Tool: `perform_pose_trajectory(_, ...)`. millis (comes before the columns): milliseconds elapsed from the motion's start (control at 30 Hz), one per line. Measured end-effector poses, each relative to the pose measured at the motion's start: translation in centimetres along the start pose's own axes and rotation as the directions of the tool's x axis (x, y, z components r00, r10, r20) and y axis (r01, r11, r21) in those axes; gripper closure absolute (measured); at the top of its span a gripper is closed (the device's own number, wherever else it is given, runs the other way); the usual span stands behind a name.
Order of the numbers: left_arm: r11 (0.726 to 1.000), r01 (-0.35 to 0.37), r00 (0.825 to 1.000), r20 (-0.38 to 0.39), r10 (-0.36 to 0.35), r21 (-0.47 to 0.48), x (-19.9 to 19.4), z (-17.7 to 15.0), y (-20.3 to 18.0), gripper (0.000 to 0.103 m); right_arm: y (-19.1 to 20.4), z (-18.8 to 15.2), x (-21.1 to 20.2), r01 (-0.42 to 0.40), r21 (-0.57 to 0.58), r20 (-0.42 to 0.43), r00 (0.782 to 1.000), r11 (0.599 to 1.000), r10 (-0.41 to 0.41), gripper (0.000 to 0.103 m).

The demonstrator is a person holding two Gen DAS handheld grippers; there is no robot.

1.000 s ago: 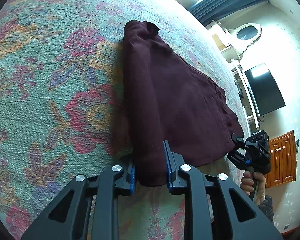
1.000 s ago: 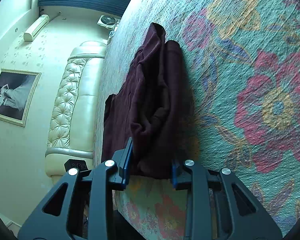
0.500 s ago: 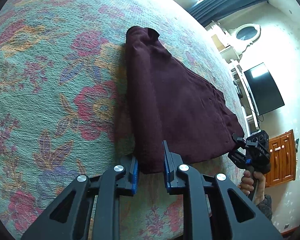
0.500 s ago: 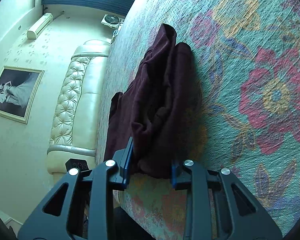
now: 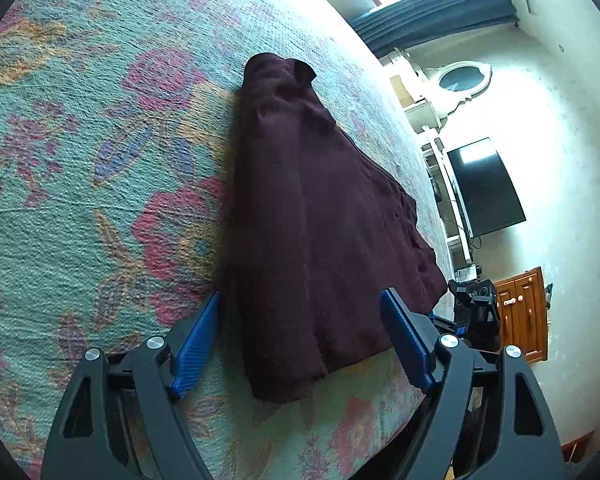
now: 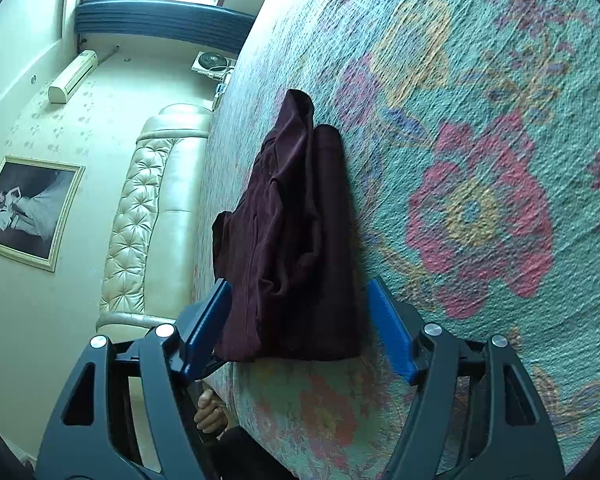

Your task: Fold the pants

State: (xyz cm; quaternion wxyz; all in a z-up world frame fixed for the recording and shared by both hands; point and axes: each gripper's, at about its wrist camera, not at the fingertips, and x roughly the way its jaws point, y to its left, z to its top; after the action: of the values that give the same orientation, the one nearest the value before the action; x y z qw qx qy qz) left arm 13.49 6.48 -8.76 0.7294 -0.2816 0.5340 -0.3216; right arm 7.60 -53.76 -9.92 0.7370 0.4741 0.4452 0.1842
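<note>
- Bedspread [image 5: 80, 200]: floral teal/pink cover, fills most of both frames; we see its edge drop off at lower center of the right wrist view.
- Pants [image 5: 308, 232]: dark maroon, folded into a long bundle, lying flat on the bedspread at frame center in both views [image 6: 292, 240]; near end sits close to the bed edge.
- Headboard [image 6: 140, 220]: cream tufted, left-center of right wrist view.
- TV [image 5: 484, 188]: dark screen, right side of left wrist view.
- Left gripper [image 5: 300, 344]: fingers spread wide, blue pads on either side of the pants' near end, holding nothing.
- Right gripper [image 6: 298, 332]: likewise spread apart, pads flanking the bundle's near end, not clamped; we also see it at right of the left wrist view [image 5: 476, 300].
</note>
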Motion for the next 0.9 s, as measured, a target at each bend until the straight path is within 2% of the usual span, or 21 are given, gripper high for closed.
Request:
perform_pose_trajectory(67,1.000,-0.009,1.000,-0.005,0.009,0.010,0.4,0.0,-0.3,0.028,0.3,0.0,0.8,-0.004,-0.008,-0.012,1.000,1.000,0.004,0.032)
perform_pose_trajectory(133,1.000,-0.003,1.000,-0.029,0.004,0.018,0.8,-0.3,-0.7,0.038,0.7,0.0,1.6,0.004,-0.024,-0.024,1.000,1.000,-0.004,0.032)
perform_pose_trajectory(200,0.999,-0.029,0.999,-0.039,0.030,0.034,1.1,-0.6,-1.0,0.042,0.9,-0.2,2.0,0.001,-0.030,-0.025,1.000,1.000,-0.002,0.032)
perform_pose_trajectory(233,0.998,-0.044,0.998,-0.038,0.045,0.045,1.1,-0.7,-1.1,0.048,0.9,-0.2,2.2,-0.003,-0.028,-0.024,1.000,1.000,0.002,0.033)
perform_pose_trajectory(267,0.997,-0.060,0.997,-0.037,0.062,0.044,1.1,-0.7,-1.0,0.060,0.8,-0.4,2.2,0.001,-0.027,-0.024,1.000,1.000,-0.001,0.037)
perform_pose_trajectory(300,0.997,-0.068,0.997,-0.039,0.069,0.028,1.2,-0.7,-0.7,0.066,0.8,-0.6,2.4,0.014,-0.021,-0.031,0.999,1.000,-0.015,0.054)
perform_pose_trajectory(333,0.999,-0.051,0.998,-0.044,0.051,0.002,1.2,-0.7,-0.3,0.075,0.4,-0.7,2.7,0.014,-0.008,-0.046,0.999,1.000,-0.014,0.069)
perform_pose_trajectory(367,0.999,-0.038,0.998,-0.043,0.037,-0.015,1.2,-0.7,0.0,0.079,0.1,-0.8,2.8,0.003,0.000,-0.049,0.999,1.000,-0.003,0.070)
perform_pose_trajectory(433,0.997,-0.071,0.997,-0.039,0.072,0.025,1.0,-0.9,-0.7,0.081,0.2,-0.9,2.6,-0.003,-0.015,-0.048,0.999,1.000,0.002,0.072)
perform_pose_trajectory(500,0.984,-0.147,0.988,-0.023,0.150,0.104,0.9,-1.1,-2.3,0.083,0.4,-0.9,2.3,-0.024,-0.004,-0.042,0.999,1.000,0.024,0.073)
perform_pose_trajectory(567,0.973,-0.189,0.981,-0.013,0.192,0.133,0.8,-1.2,-3.1,0.084,0.8,-0.7,2.2,-0.033,-0.013,-0.047,0.998,0.999,0.033,0.073)
perform_pose_trajectory(767,0.970,-0.206,0.978,-0.005,0.208,0.131,0.0,-1.5,-3.4,0.085,2.0,-0.6,1.9,-0.033,-0.032,-0.052,0.998,0.999,0.032,0.074)
perform_pose_trajectory(900,0.960,-0.229,0.972,-0.003,0.233,0.163,-0.5,-2.3,-4.0,0.086,2.2,-1.0,1.7,-0.029,-0.035,-0.059,0.998,0.999,0.027,0.074)
